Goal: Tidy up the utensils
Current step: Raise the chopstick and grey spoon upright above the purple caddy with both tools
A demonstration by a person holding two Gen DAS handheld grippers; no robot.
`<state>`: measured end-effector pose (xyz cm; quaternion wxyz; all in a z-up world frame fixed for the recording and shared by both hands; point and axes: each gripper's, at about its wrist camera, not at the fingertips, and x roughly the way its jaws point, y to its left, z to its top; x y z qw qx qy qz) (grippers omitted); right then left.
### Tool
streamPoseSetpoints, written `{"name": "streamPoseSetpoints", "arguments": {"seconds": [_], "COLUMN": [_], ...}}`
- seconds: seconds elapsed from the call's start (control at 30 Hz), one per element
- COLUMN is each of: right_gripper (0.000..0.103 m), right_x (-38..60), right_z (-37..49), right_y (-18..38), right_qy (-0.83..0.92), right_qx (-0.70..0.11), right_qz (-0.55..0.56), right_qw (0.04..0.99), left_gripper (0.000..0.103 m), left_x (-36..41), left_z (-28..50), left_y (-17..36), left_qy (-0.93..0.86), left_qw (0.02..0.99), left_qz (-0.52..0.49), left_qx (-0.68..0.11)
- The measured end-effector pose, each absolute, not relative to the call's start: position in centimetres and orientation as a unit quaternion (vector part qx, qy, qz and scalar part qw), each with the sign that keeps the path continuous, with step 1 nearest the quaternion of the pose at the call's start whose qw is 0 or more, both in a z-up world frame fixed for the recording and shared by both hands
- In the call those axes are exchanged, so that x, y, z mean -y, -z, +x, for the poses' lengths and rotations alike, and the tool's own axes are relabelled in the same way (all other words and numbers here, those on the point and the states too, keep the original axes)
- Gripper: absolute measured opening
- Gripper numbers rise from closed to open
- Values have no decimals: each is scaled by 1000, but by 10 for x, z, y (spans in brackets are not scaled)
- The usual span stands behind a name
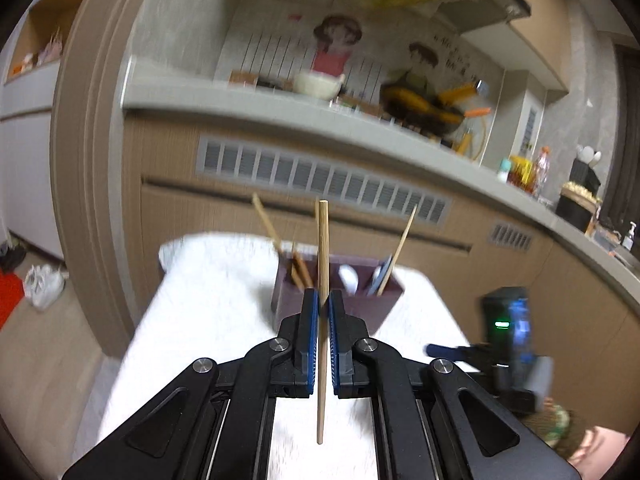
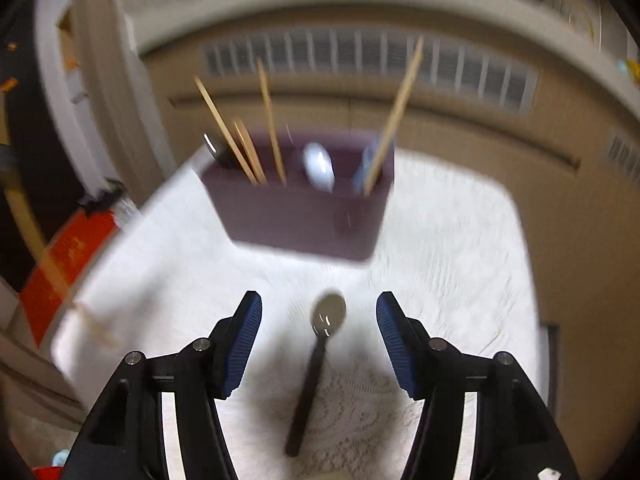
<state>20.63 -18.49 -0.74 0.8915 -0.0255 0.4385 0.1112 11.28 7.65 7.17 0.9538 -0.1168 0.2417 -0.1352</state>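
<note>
While your left gripper (image 1: 324, 300) is clamped on a wooden chopstick (image 1: 322, 264), the stick stands near vertical between the blue pads, gripped roughly mid-length with a long tail hanging below and the top end poking up in front of the purple utensil holder (image 1: 360, 312). That holder sits on the white tablecloth (image 1: 208, 312) just ahead, already carrying several chopsticks, a white spoon (image 1: 349, 278) and something blue I can't identify through the blur. Chopstick is light, stiff and thin, so the risk is it pivoting or sliding in the pads, not load; a grip nearer the upper third would probably leave more free tail to guide into a compartment. Your right gripper (image 2: 319, 320) is spread wide and holds nothing, hovering over a dark-handled spoon (image 2: 316, 364) lying flat on the cloth between the fingers, bowl pointing toward the holder (image 2: 296, 220). That spoon looks rigid and smooth with a glossy bowl, likely slippery, and it lies low on soft lace-textured fabric, so expect the pads to snag cloth if you come down too deep. I'd take it across the handle near the neck, not the bowl: flatter faces, better balance. Right view is heavily motion-blurred, so I can't tell which compartment has room; sticks seem clustered left, spoon in the middle, one stick leaning out on the right
</note>
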Motion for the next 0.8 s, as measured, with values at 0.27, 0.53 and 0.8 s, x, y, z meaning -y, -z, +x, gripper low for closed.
{"name": "streamPoseSetpoints", "arguments": {"seconds": [0.27,0.53,0.8], "right_gripper": [46,29,29], "right_x": [171,155,177], "right_z": [249,239,176], "right_y": [76,70,10], "right_qy": [-87,-108,-127], "right_qx": [-501,-495,-413], "right_qz": [-7,-44,-27], "right_qw": [861,861,902], "left_gripper": [5,5,5], "left_x": [-83,-80,-74], "left_z": [116,114,107], "left_y": [-32,-24,-29], "left_qy": [133,136,143], "left_qw": [939,935,935], "left_qz": [-132,-135,-131], "left_qx": [-290,-299,-298]}}
